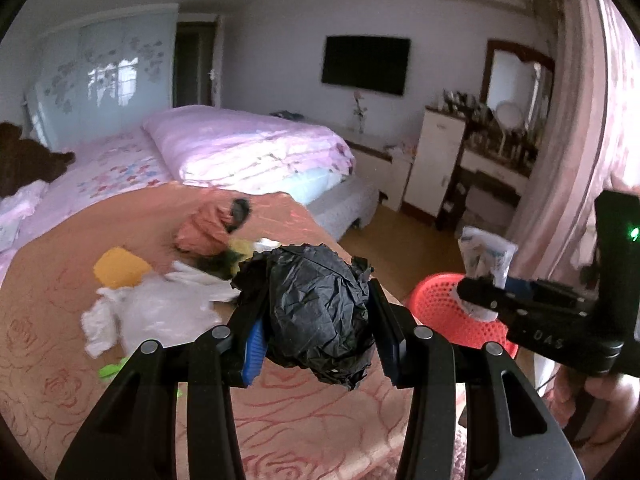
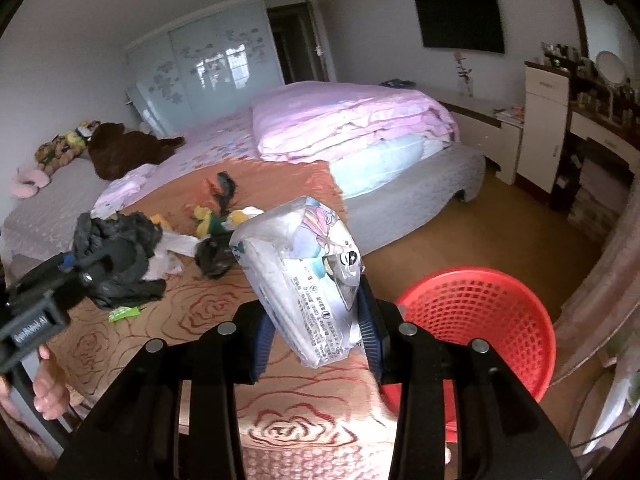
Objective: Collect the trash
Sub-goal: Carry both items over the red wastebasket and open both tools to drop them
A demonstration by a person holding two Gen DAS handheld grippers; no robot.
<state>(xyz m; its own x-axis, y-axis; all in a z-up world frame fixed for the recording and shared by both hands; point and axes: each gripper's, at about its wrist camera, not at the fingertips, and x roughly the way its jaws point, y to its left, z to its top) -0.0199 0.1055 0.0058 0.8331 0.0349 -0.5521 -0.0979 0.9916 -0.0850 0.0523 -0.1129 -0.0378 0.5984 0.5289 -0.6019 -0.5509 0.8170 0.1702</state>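
Note:
My left gripper (image 1: 316, 336) is shut on a crumpled black plastic bag (image 1: 316, 312), held above the orange rose-patterned blanket (image 1: 60, 360). My right gripper (image 2: 320, 336) is shut on a crinkled white printed wrapper (image 2: 308, 280), seen from the left wrist view as a wrapper (image 1: 486, 258) above the red mesh basket (image 1: 440, 312). The red basket (image 2: 480, 320) stands on the floor just right of the bed's corner. More trash lies on the blanket: white plastic (image 1: 160, 312), a yellow piece (image 1: 120, 266), an orange bag (image 1: 204, 230), a small black wad (image 2: 214, 258), a green scrap (image 2: 124, 313).
A folded pink quilt (image 2: 352, 120) lies on the bed behind. Plush toys (image 2: 120, 148) sit at the far left. A dresser with a mirror (image 2: 592, 100) and a cabinet (image 2: 544, 120) line the right wall. Wooden floor (image 2: 500, 232) lies between bed and dresser. A pink curtain (image 1: 580, 140) hangs at right.

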